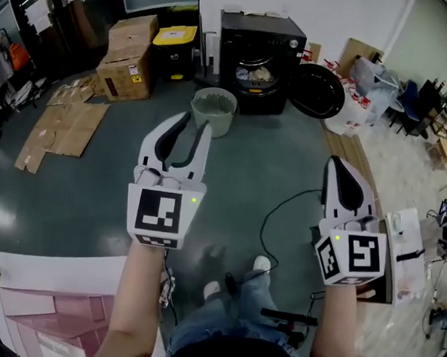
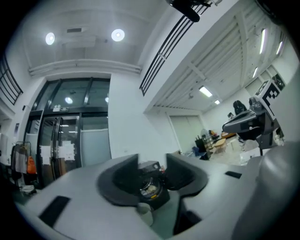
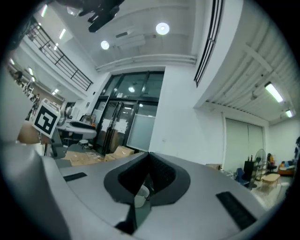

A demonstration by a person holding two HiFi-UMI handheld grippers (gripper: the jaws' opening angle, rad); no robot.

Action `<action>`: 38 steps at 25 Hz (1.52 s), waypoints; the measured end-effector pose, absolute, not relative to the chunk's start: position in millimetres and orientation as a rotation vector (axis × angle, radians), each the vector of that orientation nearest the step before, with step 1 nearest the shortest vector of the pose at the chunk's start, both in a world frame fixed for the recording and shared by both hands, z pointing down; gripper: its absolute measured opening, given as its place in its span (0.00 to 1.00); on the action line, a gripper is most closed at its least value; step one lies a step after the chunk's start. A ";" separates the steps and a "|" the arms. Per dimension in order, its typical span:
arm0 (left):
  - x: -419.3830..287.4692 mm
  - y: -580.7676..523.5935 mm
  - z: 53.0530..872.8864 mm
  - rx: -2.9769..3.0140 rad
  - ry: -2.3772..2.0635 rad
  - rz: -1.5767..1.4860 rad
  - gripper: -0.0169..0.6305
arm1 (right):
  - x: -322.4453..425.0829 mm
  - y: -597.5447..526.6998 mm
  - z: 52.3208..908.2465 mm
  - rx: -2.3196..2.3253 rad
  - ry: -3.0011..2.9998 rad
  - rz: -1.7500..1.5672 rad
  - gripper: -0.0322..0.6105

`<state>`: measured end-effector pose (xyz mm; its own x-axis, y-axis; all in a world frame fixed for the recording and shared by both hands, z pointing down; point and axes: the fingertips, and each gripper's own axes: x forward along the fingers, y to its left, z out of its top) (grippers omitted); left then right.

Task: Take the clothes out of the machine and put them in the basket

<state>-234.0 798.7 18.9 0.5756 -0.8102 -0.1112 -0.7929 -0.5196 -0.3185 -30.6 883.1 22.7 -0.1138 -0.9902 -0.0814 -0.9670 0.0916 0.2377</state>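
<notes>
A black washing machine (image 1: 260, 40) stands at the far side of the floor, its round door (image 1: 316, 90) swung open to the right. Light-coloured clothes (image 1: 258, 73) lie in its drum. A pale green basket (image 1: 214, 110) stands on the floor just in front of it. My left gripper (image 1: 195, 121) is held level well short of the basket, open by a narrow gap, with nothing in it. Through that gap the left gripper view shows the machine (image 2: 151, 180) and the basket (image 2: 145, 213). My right gripper (image 1: 338, 163) is lower and to the right, shut and empty, its pads (image 3: 159, 171) meeting.
Cardboard boxes (image 1: 129, 55) and flattened cardboard (image 1: 64, 123) lie at the left, next to a yellow-lidded bin (image 1: 175, 46). Bags and clutter (image 1: 357, 91) crowd the right. A black cable (image 1: 278, 215) runs over the green floor near the person's feet (image 1: 236, 277). A pink and white board (image 1: 42, 299) lies at the bottom left.
</notes>
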 end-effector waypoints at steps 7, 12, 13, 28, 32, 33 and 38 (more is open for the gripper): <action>-219.9 786.8 45.6 -2.574 1.369 -0.139 0.90 | -21.1 871.2 60.9 1.915 -2.228 -0.186 0.91; -195.2 774.6 51.7 -2.561 1.458 -0.204 0.90 | 14.1 856.0 55.1 1.936 -2.315 -0.067 0.91; -186.4 772.5 52.0 -2.569 1.459 -0.204 0.90 | 25.3 852.5 51.8 1.950 -2.319 -0.081 0.91; -93.2 742.3 51.8 -2.474 1.511 -0.268 0.90 | 91.0 796.1 69.0 1.737 -2.390 -0.211 0.90; -85.6 722.1 54.4 -2.461 1.523 -0.286 0.90 | 98.4 773.6 77.4 1.716 -2.392 -0.191 0.90; -82.7 716.0 55.5 -2.461 1.520 -0.291 0.90 | 100.5 766.9 79.2 1.712 -2.390 -0.188 0.90; -77.3 673.7 62.4 -2.471 1.502 -0.307 0.90 | 106.6 726.0 86.9 1.734 -2.371 -0.153 0.90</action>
<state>-77.3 673.7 62.4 0.4517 -0.8904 0.0569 -0.8414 -0.4463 -0.3046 106.6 726.0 86.9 -0.2918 -0.9513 0.0994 -0.9305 0.3064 0.2005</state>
